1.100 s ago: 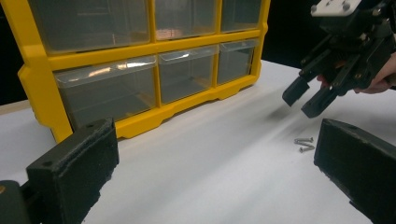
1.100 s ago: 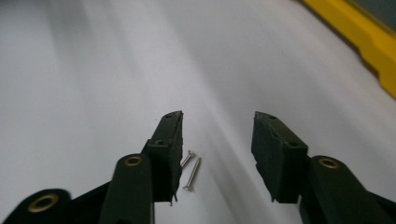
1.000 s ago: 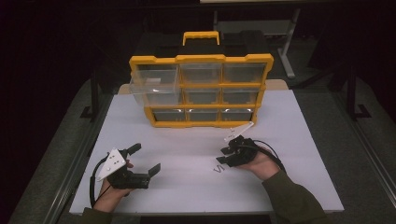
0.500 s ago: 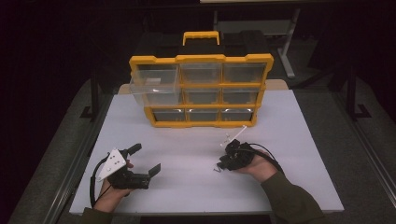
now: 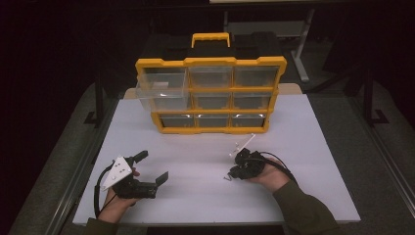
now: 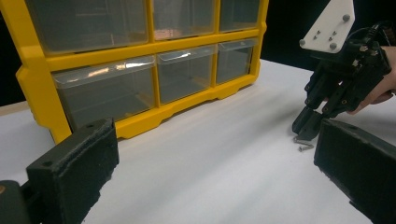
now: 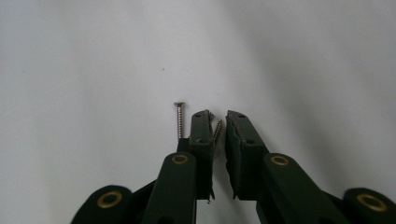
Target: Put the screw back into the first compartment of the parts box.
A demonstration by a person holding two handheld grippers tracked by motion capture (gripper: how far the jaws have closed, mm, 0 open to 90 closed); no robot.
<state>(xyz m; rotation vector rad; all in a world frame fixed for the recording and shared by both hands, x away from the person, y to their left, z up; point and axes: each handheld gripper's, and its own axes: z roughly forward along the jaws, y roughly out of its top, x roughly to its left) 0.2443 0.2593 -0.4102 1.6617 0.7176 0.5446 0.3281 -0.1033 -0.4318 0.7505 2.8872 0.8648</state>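
The lower end of the screw [image 7: 217, 131] between the right gripper [image 7: 219, 122] pads is hidden behind the left-hand pad; whether both pads press on it cannot be told. The second screw [image 7: 179, 120], at 9 o'clock of that pad, has its tip covered by the jaw.

In the left gripper view, both jaws of the left gripper [image 6: 205, 172] are cut off by the bottom edge. The yellow organizer [image 6: 140, 44] is cut off at 12 o'clock and 9 o'clock.

In the high view, the screws are too small to distinguish. Drawer contents are blurred by glare.
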